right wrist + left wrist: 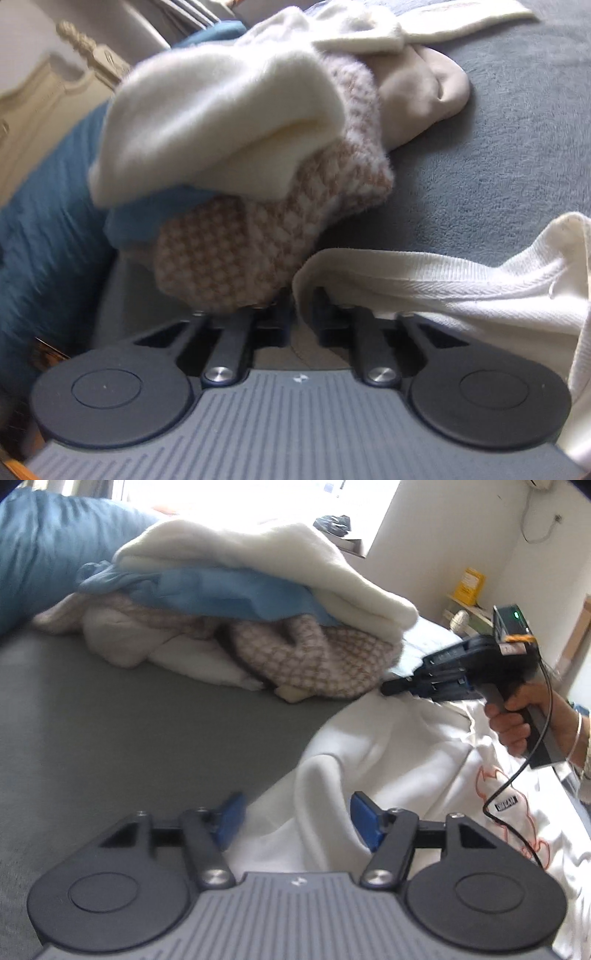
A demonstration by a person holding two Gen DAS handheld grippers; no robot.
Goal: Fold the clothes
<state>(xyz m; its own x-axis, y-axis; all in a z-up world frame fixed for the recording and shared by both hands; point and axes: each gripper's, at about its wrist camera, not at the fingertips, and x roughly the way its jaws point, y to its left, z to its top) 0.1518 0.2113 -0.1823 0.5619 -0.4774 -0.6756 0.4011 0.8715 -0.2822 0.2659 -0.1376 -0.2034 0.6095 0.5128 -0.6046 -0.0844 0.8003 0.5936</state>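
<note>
A white garment [406, 757] with an orange print lies crumpled on the grey bed sheet [129, 720]. My left gripper [299, 821] is open just above it, and a raised fold of the garment runs between its blue pads [365, 823]. Further off to the right, a hand [509, 723] holds my right gripper [388, 688] at the garment's far edge. In the right wrist view the right gripper [299, 308] has its fingers close together, shut on the white garment's ribbed hem [461, 295], which drapes over the tips and hides them.
A loose pile of clothes sits right in front of the right gripper: a cream fleece [258, 590] over a blue cloth, a checked knit [229, 258] and a beige piece [424, 96]. A blue pillow [44, 554] lies at the bed's head, by a carved headboard [44, 92]. A black cable [517, 775] hangs from the right gripper.
</note>
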